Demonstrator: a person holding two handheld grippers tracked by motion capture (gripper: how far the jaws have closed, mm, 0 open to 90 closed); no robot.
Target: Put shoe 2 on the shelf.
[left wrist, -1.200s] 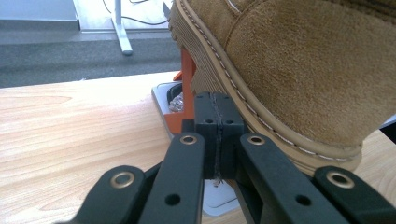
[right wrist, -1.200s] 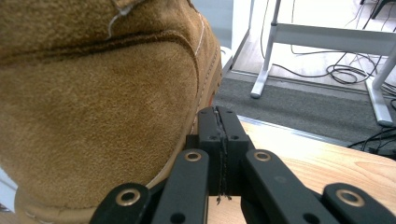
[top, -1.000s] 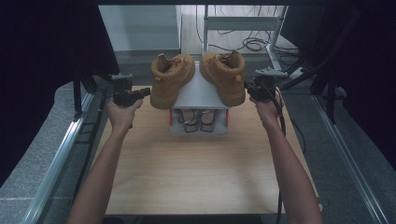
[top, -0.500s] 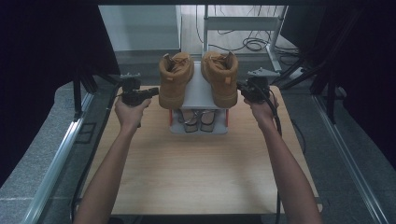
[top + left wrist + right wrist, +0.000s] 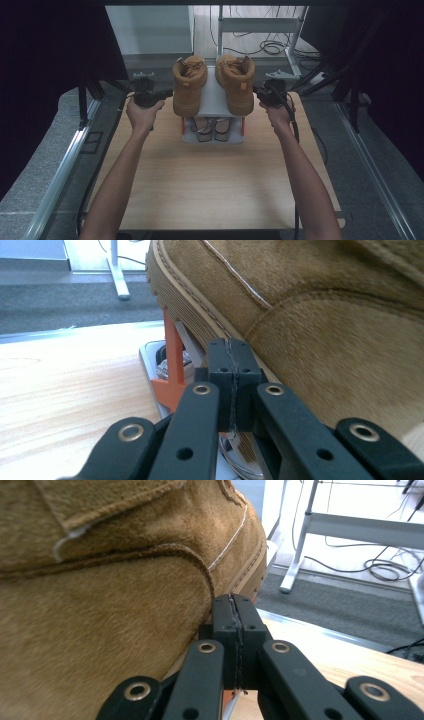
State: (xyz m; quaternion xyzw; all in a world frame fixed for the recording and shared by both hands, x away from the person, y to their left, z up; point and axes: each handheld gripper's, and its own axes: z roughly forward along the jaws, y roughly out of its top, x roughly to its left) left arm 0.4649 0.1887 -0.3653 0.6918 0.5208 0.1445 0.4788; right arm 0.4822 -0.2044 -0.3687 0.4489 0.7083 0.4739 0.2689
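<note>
Pale wooden surface (image 5: 210, 185), seen from above: two tan suede ankle boots (image 5: 190, 85) stand atop a small grey two-tier shoe rack (image 5: 212, 95) at upper centre, a hand-held gripper either side. Left hand-held gripper (image 5: 232, 360) view: jaws clenched, empty, against the sole edge. Right hand-held gripper (image 5: 234, 615) view: likewise. Boots look heavy, soft-sided; stiff heels probably grip best.

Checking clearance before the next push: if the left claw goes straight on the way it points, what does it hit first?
Most likely the left tan suede boot. The left claw, jaws closed together, points at the boot's side just above the sole edge, very close. Whether it already touches is unclear. The orange rack post sits just left of that line.
</note>
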